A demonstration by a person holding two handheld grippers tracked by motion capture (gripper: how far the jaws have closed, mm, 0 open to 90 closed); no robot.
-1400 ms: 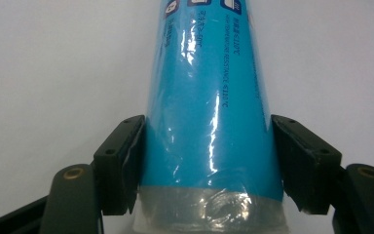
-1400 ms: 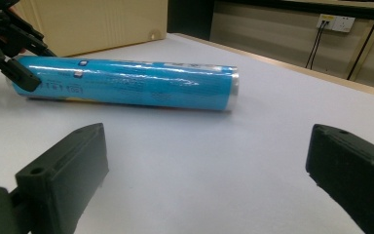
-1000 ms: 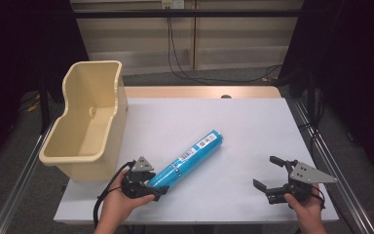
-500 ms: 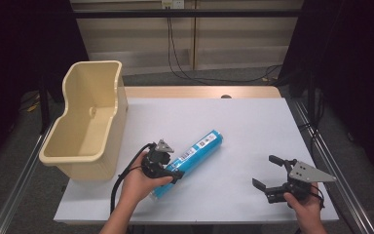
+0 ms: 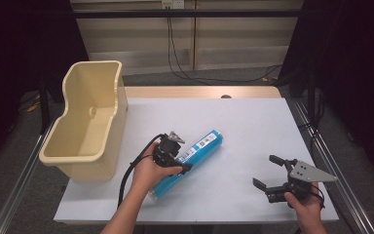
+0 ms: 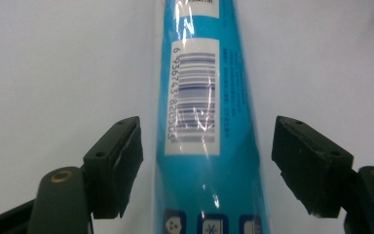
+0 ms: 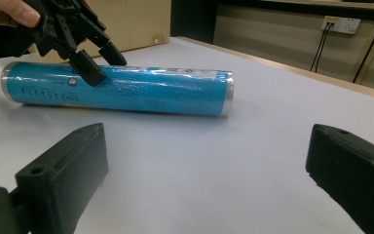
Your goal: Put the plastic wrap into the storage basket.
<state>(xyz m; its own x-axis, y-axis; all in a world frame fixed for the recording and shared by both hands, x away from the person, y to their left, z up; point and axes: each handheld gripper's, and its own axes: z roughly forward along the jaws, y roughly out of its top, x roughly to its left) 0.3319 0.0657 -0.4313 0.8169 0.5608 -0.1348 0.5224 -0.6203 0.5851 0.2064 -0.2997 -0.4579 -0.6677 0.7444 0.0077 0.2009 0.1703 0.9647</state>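
Nothing's binned yet: left gripper (image 5: 171, 157) has just been opening around the blue tube (image 5: 187, 164), pads clear; right gripper (image 5: 274, 176) sits open, beige bin (image 5: 85, 127) far left.

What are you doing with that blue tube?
A person holds a gripper in each hand at a white table. The left gripper is over the blue tube, which lies flat on the table. Its jaws have just been opening and stand on either side of the tube with gaps, so they are not squeezing it. The right gripper waits open off to the side, holding nothing. A beige bin stands at the table's left edge with nothing visible inside.
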